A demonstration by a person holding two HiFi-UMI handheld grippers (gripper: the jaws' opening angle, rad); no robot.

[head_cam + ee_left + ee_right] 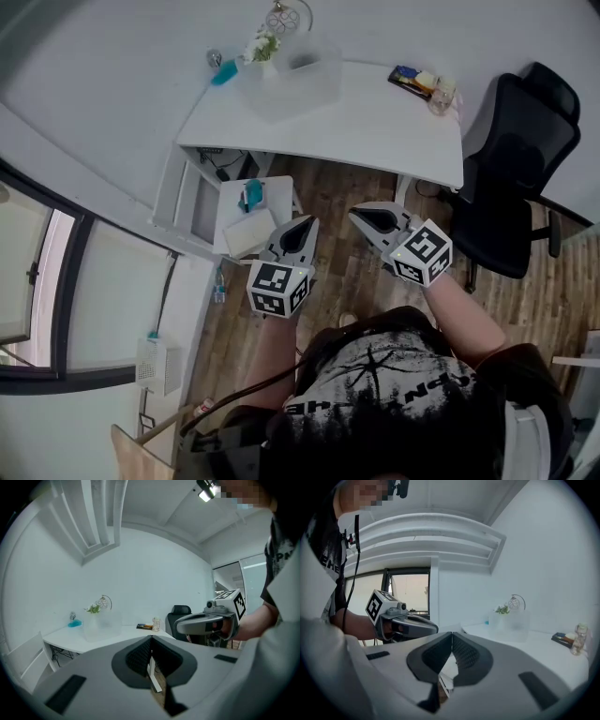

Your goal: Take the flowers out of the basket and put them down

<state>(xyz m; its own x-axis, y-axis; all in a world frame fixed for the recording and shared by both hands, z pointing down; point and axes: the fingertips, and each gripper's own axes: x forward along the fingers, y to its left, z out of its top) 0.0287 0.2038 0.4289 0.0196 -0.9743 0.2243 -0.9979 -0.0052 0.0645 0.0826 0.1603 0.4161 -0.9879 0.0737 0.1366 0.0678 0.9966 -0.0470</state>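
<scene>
Both grippers hang in front of the person, well short of the white desk [375,131]. The left gripper [307,223] has its jaws pressed together with nothing between them, and the right gripper [356,215] is likewise closed and empty. Each points roughly level toward the desk.

The flowers [262,45] – a small green sprig with pale blooms – rise above the far left corner of a translucent plastic basket [305,82], which sits near the back edge of the desk. A wire ornament [287,16] stands just behind them and a small blue object [224,72] lies to their left. A black office chair [516,178] stands at the desk's right end.

The step in hand appears to be the approach, with no flower lifted yet. To do it well, the grippers would need to come in over the desk's front edge, and one of them should open before it reaches the basket. The frosted wall veils the stems, so the grip is best taken just above the rim – lightly, then lifted straight up clear of the ornament.
</scene>
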